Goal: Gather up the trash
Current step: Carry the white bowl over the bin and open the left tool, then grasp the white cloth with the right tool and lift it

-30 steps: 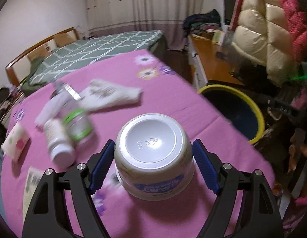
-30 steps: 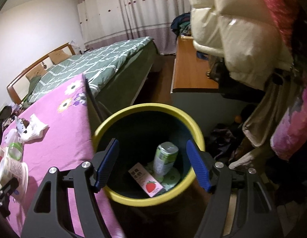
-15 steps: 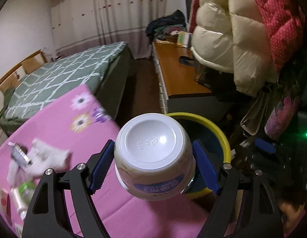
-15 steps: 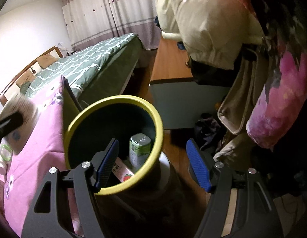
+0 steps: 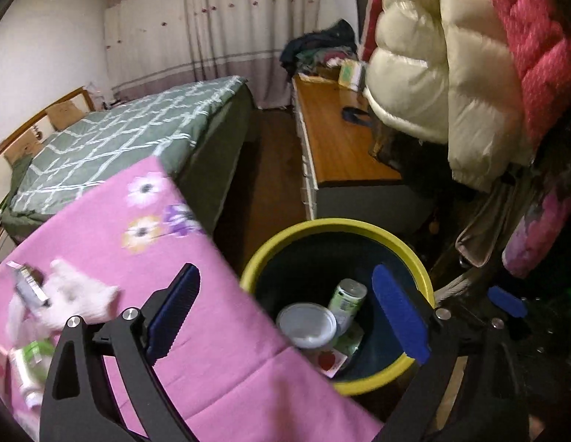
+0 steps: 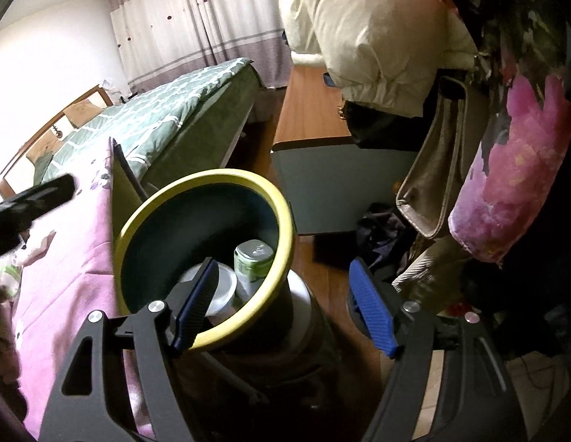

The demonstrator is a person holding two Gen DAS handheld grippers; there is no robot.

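Note:
The yellow-rimmed dark bin (image 5: pixel 322 224) stands on the floor beside the pink table (image 5: pixel 212 331). A white plastic cup (image 5: pixel 307 326) lies bottom-up inside it, next to a green can (image 5: pixel 347 300) and a strawberry packet (image 5: pixel 328 361). My left gripper (image 5: pixel 284 269) hovers over the bin's table side, its jaws opening, nothing between them. My right gripper (image 6: pixel 283 263) is open over the bin's far rim (image 6: pixel 197 180), also empty. The cup (image 6: pixel 223 291) and can (image 6: pixel 254 261) show in the right wrist view too.
Crumpled white paper (image 5: pixel 79 298), a small box (image 5: pixel 27 283) and a green-labelled bottle (image 5: pixel 27 361) lie on the table at left. A bed (image 5: pixel 130 132), a wooden cabinet (image 5: pixel 337 147) and hanging coats (image 5: pixel 451 73) surround the bin. A beige bag (image 6: pixel 433 169) hangs at right.
My left gripper carried the white cup from over the table to over the bin and let it go; the cup now lies in the bin. The right gripper shifted toward the bin's right edge.

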